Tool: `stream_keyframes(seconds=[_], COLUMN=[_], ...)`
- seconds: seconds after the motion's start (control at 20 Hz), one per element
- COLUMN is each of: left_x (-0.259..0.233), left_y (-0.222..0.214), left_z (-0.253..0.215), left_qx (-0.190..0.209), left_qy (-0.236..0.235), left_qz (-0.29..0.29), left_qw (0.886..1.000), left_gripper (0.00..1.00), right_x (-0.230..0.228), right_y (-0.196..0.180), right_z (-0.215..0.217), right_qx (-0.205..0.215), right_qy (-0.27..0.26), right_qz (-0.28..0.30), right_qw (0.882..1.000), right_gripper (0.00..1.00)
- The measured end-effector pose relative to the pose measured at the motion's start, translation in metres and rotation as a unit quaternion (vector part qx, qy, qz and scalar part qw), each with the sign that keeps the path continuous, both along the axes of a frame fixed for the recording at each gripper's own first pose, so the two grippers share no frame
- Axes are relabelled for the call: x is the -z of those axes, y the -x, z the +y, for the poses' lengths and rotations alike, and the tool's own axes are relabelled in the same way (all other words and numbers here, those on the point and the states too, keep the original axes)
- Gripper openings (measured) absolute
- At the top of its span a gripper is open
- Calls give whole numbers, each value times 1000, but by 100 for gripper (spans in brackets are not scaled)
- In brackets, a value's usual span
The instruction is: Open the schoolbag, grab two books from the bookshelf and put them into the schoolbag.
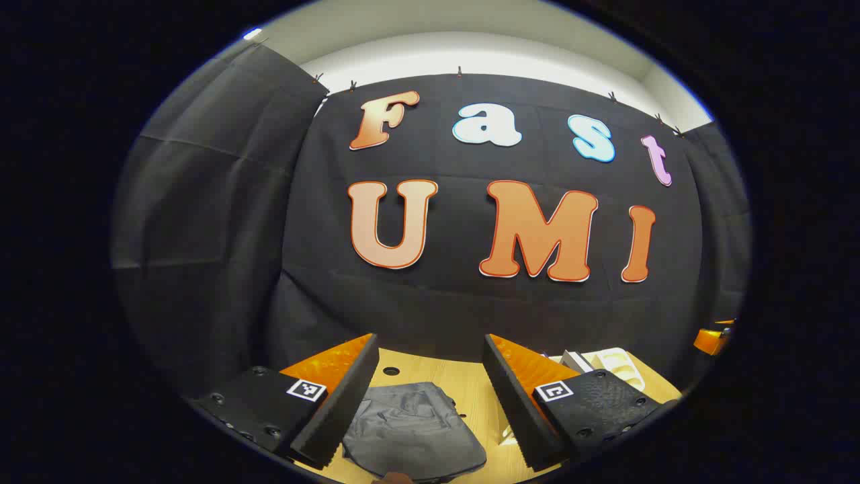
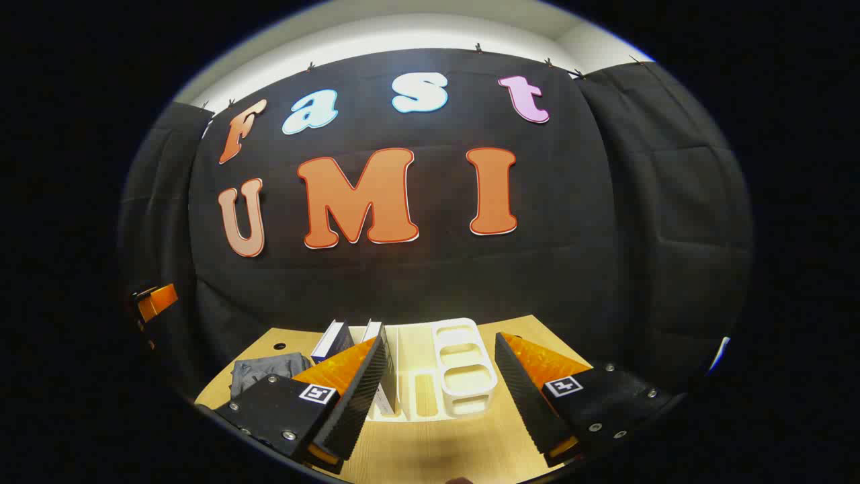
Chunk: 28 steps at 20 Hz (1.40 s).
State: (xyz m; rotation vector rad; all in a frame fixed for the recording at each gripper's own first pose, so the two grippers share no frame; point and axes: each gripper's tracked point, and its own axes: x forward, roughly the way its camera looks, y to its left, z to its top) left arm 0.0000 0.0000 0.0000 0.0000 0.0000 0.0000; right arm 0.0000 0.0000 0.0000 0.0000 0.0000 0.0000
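Schoolbag (image 1: 413, 430): soft grey fabric, limp and light by the look, lying flat on the surface (image 1: 470, 383), long axis running away toward the wall; best pinched at the zipper edge. Books (image 2: 336, 339) stiff, upright in the white bookshelf (image 2: 463, 363) alongside. Left gripper (image 1: 430, 403) and right gripper (image 2: 437, 396) both spread apart, empty.
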Motion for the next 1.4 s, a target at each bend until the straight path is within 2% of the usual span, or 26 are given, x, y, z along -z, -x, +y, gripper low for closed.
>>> stream_keyframes(seconds=[0.2, 0.45, 0.75, 1.05, 1.25, 1.4], left_x=[1, 7, 2, 7, 8, 9], left_y=[-3, -9, -8, -10, -14, -13], left_z=[0, 7, 13, 19, 20, 18], left_qx=[5, 11, 12, 8, 8, 14], left_qy=[-24, -20, -44, -42, -60, -95], left_qz=[3, 12, 3, 9, 10, 11], left_qw=[1000, 1000, 999, 999, 998, 995], left_gripper=[97, 97, 97, 97, 97, 97], right_x=[-4, -17, -16, -12, -10, -1], right_y=[-1, 0, -3, -6, -6, -6], right_z=[4, 12, 19, 27, 25, 21], right_qx=[8, 9, 7, 0, 3, 7], right_qy=[0, 1, -1, 7, 15, 2], right_qz=[-3, -18, -16, -9, -8, 3], right_qw=[1000, 1000, 1000, 1000, 1000, 1000], right_gripper=[97, 97, 97, 97, 97, 97])
